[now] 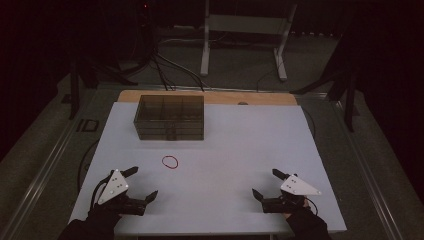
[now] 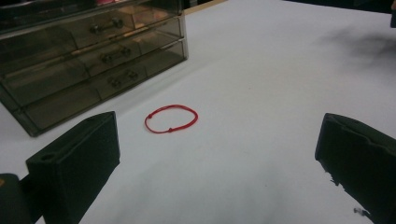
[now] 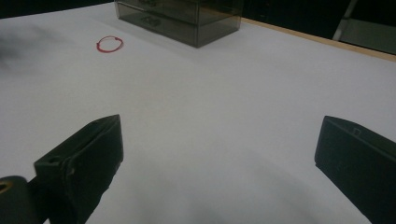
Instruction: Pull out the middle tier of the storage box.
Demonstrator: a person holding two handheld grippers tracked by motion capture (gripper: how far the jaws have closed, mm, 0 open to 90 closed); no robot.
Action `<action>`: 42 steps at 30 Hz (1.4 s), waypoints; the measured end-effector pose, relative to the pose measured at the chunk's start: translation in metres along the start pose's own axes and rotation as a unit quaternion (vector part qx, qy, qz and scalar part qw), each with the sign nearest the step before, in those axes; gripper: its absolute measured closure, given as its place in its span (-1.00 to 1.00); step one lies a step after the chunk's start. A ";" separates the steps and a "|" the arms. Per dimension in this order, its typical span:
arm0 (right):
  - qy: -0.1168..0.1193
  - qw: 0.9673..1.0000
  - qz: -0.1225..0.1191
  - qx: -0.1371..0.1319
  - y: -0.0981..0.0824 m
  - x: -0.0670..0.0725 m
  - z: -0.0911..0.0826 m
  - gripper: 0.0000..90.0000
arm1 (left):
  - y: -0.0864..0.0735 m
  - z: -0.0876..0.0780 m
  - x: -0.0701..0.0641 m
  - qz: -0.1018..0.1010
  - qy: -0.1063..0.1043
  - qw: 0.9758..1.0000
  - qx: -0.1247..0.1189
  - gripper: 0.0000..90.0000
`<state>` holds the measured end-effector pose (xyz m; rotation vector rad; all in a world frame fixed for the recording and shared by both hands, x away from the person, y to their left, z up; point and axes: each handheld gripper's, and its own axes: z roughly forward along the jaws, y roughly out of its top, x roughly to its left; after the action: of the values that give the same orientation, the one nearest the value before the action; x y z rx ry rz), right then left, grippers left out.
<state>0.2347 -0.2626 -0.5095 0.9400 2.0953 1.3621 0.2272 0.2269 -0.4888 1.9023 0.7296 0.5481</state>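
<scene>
A thin red string loop (image 1: 170,161) lies flat on the white table (image 1: 235,145), a short way in front of a smoky clear plastic drawer box (image 1: 169,117). The loop (image 2: 171,118) lies ahead of my left gripper (image 2: 219,154), whose jaws stand wide apart with nothing between them. The drawer box (image 2: 88,60) shows three stacked rows of drawers with small handles. My left gripper (image 1: 141,184) rests near the front left corner. My right gripper (image 1: 267,185) is near the front right, open and empty; from it the loop (image 3: 109,45) and box (image 3: 187,16) appear far off.
The table's wooden far edge (image 1: 210,96) borders a dark floor with cables and a white metal frame (image 1: 245,40). Open white surface stretches between the two grippers and across the right half.
</scene>
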 end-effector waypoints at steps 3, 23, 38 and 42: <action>0.001 1.000 -0.003 0.004 0.000 0.001 0.001 -0.97 | 0.004 0.000 0.000 0.002 -0.001 1.000 -0.002 -0.97; 0.008 1.000 0.002 -0.007 0.001 0.003 0.000 -0.97 | 0.021 0.015 0.010 0.050 0.016 0.998 0.016 -0.97; 0.010 1.000 0.004 -0.004 0.001 0.003 0.001 -0.97 | 0.030 0.027 0.021 0.085 0.028 0.995 0.042 -0.97; 0.011 1.000 0.003 -0.006 0.001 0.003 0.001 -0.97 | 0.032 0.030 0.022 0.098 0.032 0.993 0.049 -0.97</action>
<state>0.2334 -0.2593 -0.5090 0.9318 2.1006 1.3928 0.2710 0.2126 -0.4706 2.0691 0.6241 0.7099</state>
